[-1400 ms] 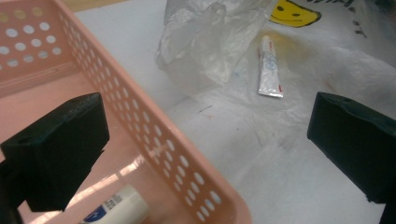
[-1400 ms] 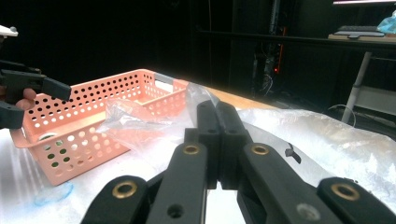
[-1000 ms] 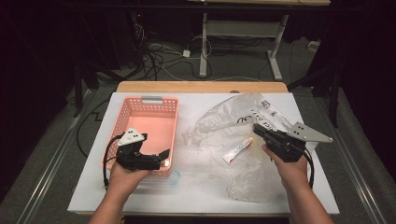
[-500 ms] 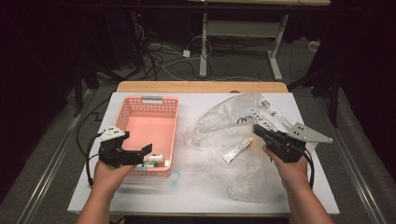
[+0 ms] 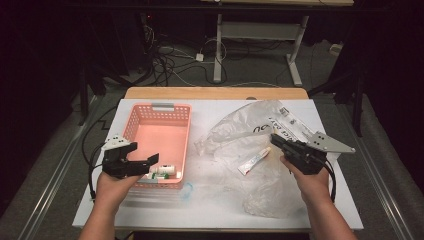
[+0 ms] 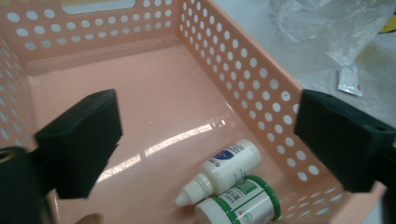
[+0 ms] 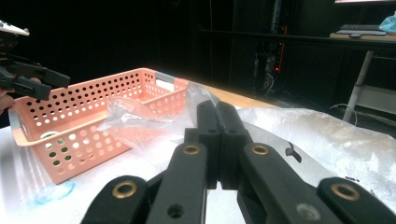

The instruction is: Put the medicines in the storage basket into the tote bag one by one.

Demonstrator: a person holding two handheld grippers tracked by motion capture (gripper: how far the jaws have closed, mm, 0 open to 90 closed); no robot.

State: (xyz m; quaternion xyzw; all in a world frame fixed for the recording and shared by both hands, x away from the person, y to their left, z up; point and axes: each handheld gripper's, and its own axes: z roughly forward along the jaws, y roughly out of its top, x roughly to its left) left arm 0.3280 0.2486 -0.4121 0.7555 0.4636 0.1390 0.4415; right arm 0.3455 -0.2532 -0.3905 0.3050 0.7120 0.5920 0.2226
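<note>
On the white tabletop (image 5: 165, 210), my left tool (image 5: 148, 163) hangs released above two bottles (image 6: 231, 184) in the basket (image 5: 159, 108), its jaws just narrowing on nothing. My right tool (image 5: 274, 138) stays clenched, pinning the plastic bag (image 5: 235, 132).

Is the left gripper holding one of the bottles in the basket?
No, the left gripper stands open and empty above the two bottles lying in the basket.

Glossy perforated plastic basket (image 6: 243, 70) — crinkled clear film bag (image 5: 260, 145) — smooth white bottle (image 6: 224, 169).

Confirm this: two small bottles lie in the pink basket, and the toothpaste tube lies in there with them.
Not quite. The tube lies outside the basket, on the clear plastic bag, as the high view shows. The two bottles do lie in the basket.
</note>
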